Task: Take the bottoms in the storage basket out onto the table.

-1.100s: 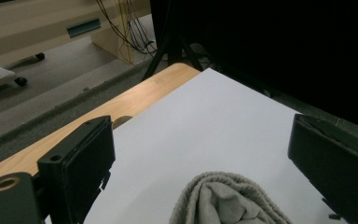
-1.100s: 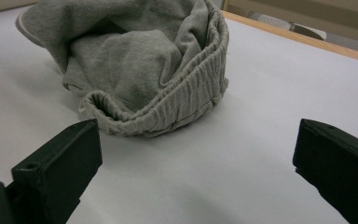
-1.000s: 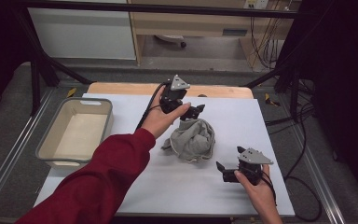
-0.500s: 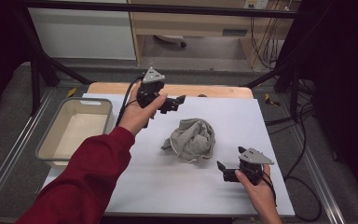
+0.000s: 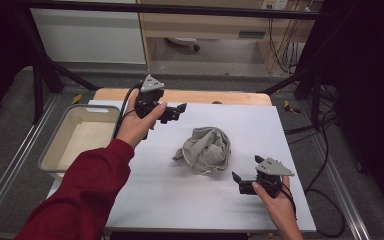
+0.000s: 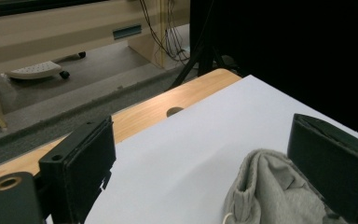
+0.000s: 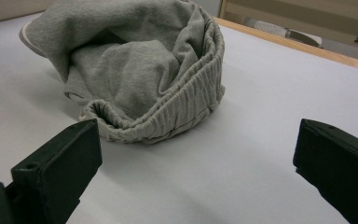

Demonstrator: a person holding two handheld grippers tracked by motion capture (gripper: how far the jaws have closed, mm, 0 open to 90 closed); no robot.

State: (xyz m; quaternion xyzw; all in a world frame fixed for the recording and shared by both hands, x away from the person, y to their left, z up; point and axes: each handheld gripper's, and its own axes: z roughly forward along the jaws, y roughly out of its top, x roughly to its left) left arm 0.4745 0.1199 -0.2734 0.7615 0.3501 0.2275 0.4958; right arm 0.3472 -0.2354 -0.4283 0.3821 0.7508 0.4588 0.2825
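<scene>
A crumpled grey garment [image 5: 205, 149] with a ribbed elastic band lies in a heap on the white table sheet [image 5: 240, 125]. My left gripper [image 5: 179, 111] is held up over the table's back left, open and empty, well apart from the heap. The left gripper view catches the garment [image 6: 270, 196] low between the jaws, part of it behind the right jaw. My right gripper [image 5: 238, 183] rests near the front right, open, its jaws pointing at the garment [image 7: 140, 79] a short way ahead.
A beige plastic bin [image 5: 82, 140] sits at the table's left edge. A bare wooden strip [image 5: 230, 97] runs along the far edge. Cables [image 5: 290, 30] hang at the back right, and metal rails [image 5: 347, 195] flank the table.
My left gripper lifted off the garment and drew back to the left rear of the table, empty. The right gripper stayed put.
</scene>
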